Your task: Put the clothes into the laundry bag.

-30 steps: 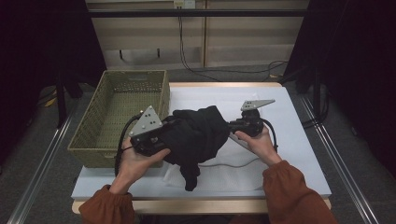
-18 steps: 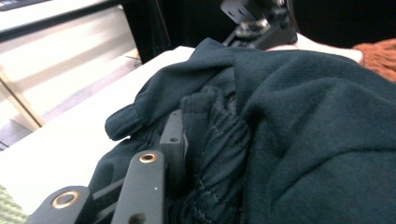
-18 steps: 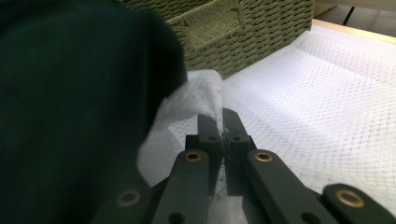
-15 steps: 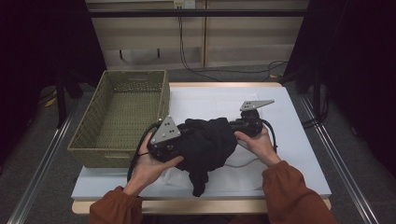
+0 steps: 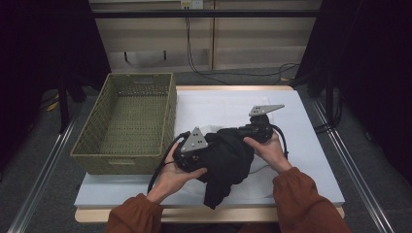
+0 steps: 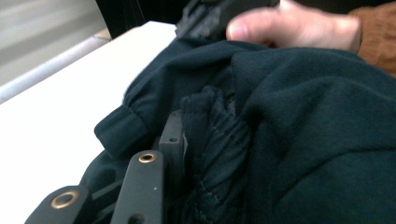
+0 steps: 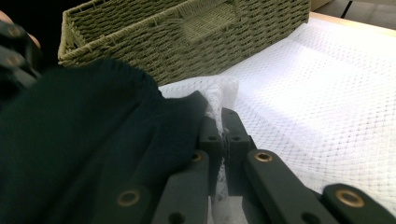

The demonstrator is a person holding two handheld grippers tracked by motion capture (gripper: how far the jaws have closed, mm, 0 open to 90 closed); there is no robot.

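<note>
Our left claw [image 5: 194,154] pinches a fold of the dark garment [image 5: 228,162], and our right claw [image 7: 223,135], pressed together, grips white mesh cloth [image 7: 217,95]. The garment lies bunched on the desk [image 5: 311,160] beside the basket [image 5: 131,121], its length trailing toward the near edge.

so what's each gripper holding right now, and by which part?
Left gripper: shut on a bunched fold of the dark garment, near its ribbed hem. Right gripper: jaws shut on the white mesh cloth, with the garment's edge lying against them.
</note>
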